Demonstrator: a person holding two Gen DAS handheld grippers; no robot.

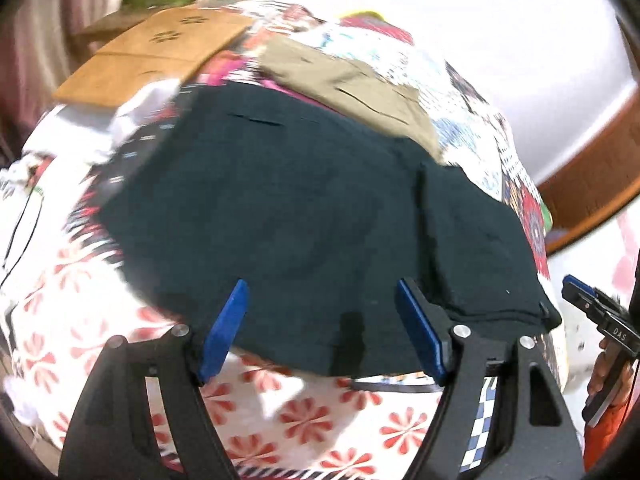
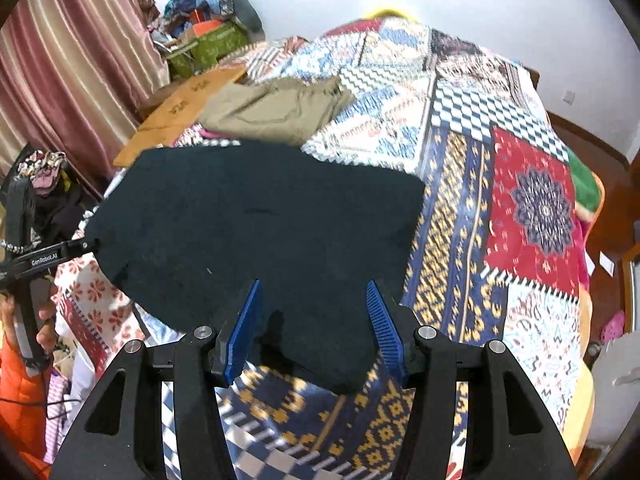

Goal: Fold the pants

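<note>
Dark pants (image 2: pixel 256 224) folded flat on the patchwork bed (image 2: pixel 480 184)
Near edge lies between both wide-spread grippers, left gripper (image 1: pixel 320 328) and right gripper (image 2: pixel 312 328); tan garment (image 2: pixel 276 110) just behind

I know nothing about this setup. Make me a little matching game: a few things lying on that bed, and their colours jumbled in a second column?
Things:
1. pants nearest the grippers
2. folded garment behind them
3. flat cardboard at the bed's far left
4. gripper pads

Colours:
A. orange-brown
B. blue
C. very dark, almost black
D. khaki

Pairs: 1-C, 2-D, 3-A, 4-B
</note>
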